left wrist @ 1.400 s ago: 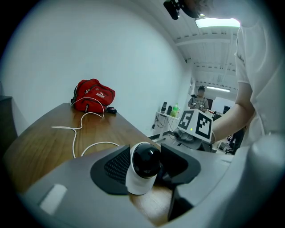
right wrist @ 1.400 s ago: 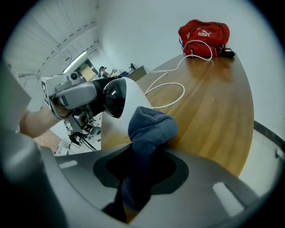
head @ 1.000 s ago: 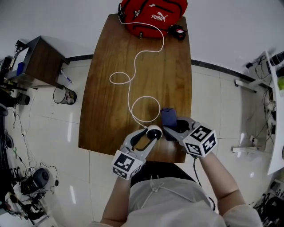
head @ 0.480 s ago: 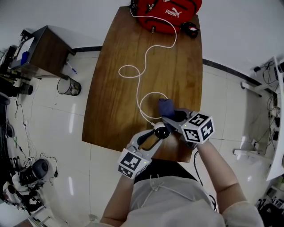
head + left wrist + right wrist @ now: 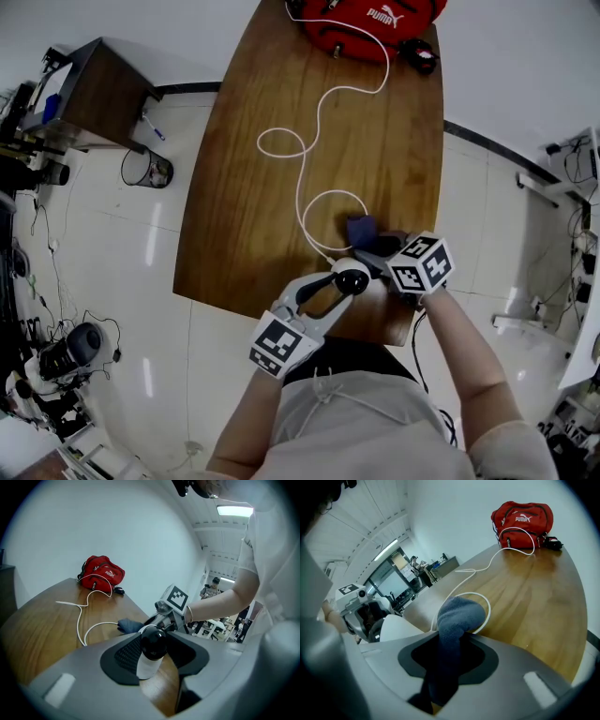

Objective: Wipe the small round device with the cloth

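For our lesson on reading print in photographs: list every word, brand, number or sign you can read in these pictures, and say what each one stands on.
"PUMA": white letters on the red bag at the far end of the table.
Marker cubes: black-and-white square patterns only, no letters or numbers.
Background room in the gripper views: any signs there are too small to read.

Both clamped: left gripper [image 5: 351,278], right gripper [image 5: 366,247].
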A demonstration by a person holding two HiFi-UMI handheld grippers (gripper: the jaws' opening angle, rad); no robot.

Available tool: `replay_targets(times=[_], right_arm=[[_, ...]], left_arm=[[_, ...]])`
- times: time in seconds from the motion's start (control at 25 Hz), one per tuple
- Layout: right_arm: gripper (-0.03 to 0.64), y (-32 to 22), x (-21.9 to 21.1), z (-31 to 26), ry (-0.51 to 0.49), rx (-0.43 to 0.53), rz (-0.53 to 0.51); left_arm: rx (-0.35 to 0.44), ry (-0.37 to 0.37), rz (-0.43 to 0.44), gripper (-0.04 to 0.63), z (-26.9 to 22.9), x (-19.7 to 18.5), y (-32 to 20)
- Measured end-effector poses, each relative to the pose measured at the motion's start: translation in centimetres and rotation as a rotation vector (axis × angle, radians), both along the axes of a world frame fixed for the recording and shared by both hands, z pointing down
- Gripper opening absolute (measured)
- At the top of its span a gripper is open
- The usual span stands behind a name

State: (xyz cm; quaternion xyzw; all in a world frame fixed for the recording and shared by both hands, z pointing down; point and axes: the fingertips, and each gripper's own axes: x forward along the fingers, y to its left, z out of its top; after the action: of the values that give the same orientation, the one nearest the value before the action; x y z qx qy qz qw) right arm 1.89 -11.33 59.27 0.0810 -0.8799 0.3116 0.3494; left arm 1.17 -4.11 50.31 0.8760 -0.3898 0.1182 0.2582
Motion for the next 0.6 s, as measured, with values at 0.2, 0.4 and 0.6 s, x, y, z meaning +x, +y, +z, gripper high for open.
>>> replay_targets(times=[0.2, 0.4, 0.6], right_arm=[[0.115, 0.3, 0.7, 1.1, 0.050, -0.009, -0.040], [0.115, -0.8, -1.0, -3.9, -0.052, 0.048, -0.126], [0.115, 0.9, -4.6, -9.8, -0.169, 0.130, -0.505]], left_arm=[[-0.002, -0.009, 0.019, 0.173, 0.1, 0.0, -0.2], [-0.025, -0.032, 0.037, 0.167, 0.5, 0.0, 0.2], [-0.047, -0.020, 0.038, 0.167, 0.6, 0.1, 0.0]])
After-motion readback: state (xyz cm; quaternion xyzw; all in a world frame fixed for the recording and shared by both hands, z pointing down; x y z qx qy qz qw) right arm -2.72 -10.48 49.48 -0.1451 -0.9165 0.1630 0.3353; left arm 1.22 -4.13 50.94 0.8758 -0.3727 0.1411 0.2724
